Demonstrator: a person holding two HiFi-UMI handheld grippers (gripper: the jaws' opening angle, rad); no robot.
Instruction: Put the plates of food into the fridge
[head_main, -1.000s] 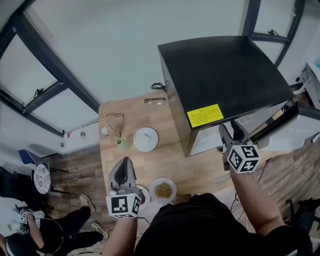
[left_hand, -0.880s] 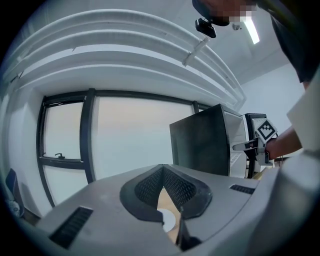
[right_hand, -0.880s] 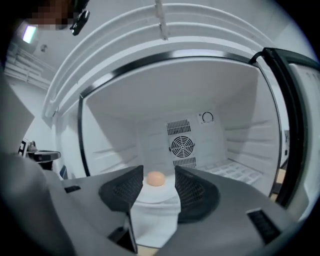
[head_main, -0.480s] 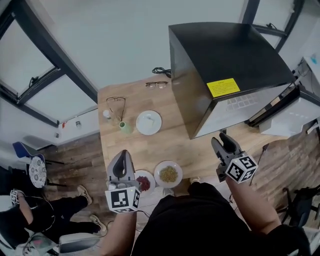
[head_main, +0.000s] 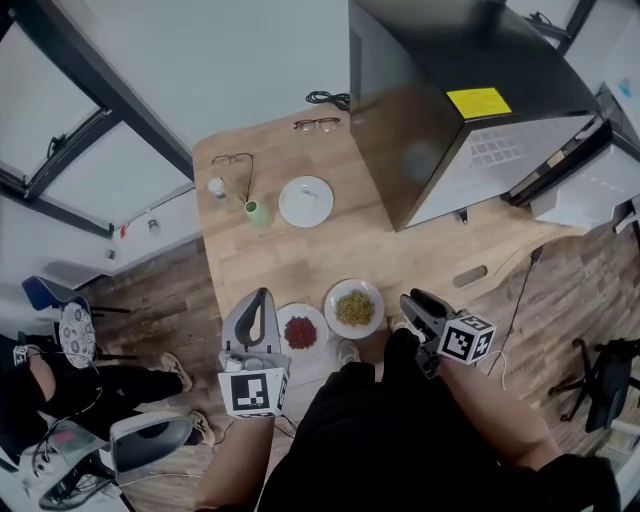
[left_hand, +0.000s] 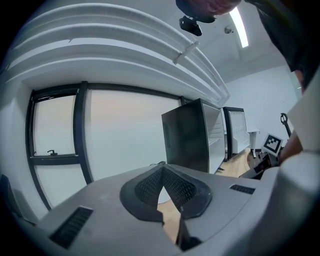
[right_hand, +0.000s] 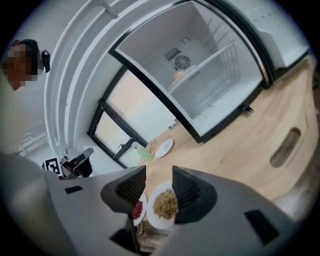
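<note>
Plates (head_main: 375, 297): round, white, food-topped

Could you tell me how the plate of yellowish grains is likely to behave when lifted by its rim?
The plate of yellowish grains looks rigid and glossy, so it is probably stiff but slippery to grip. It is shallow and the grains lie loose, so tilting would likely spill them.

We see glasses (head_main: 316, 124) at the far edge of the table (head_main: 330, 255), and a green cup (head_main: 257, 213) near a small white bottle (head_main: 216, 186).
</note>
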